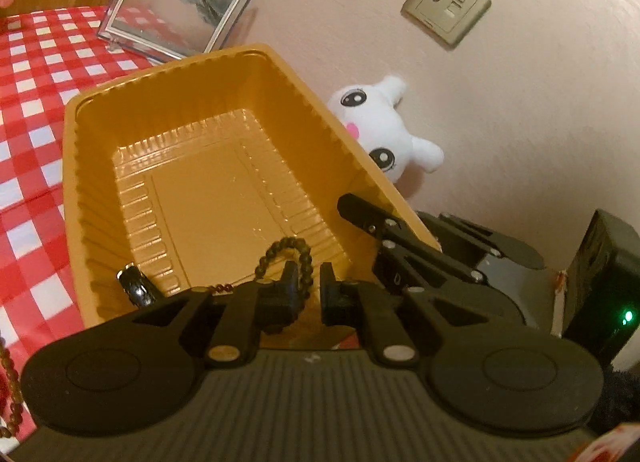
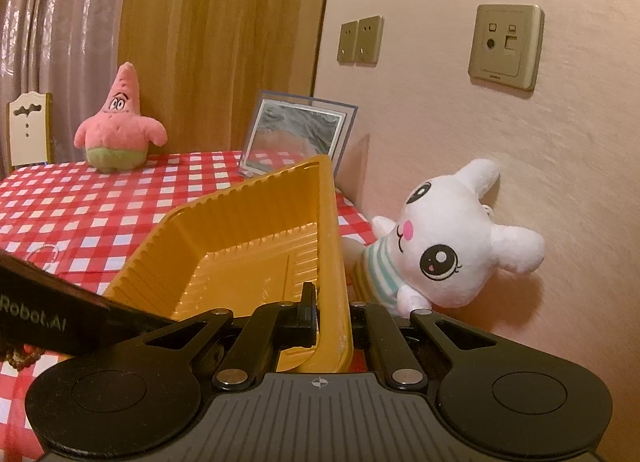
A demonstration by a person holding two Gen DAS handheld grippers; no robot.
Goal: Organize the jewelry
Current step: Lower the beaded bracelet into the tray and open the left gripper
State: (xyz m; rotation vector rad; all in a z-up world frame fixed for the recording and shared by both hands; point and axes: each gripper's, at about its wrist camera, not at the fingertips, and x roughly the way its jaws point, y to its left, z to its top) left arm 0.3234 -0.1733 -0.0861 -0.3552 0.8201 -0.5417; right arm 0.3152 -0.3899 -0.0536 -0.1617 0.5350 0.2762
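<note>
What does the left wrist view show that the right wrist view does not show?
Only left wrist: a dark bead bracelet hanging on the left claw, and a small dark piece in the yellow tray. Only right wrist: a pink star plush, a chair, two wall switches. Both: the tray, white plush, mirror frame, right claw shut on the tray's rim.
</note>
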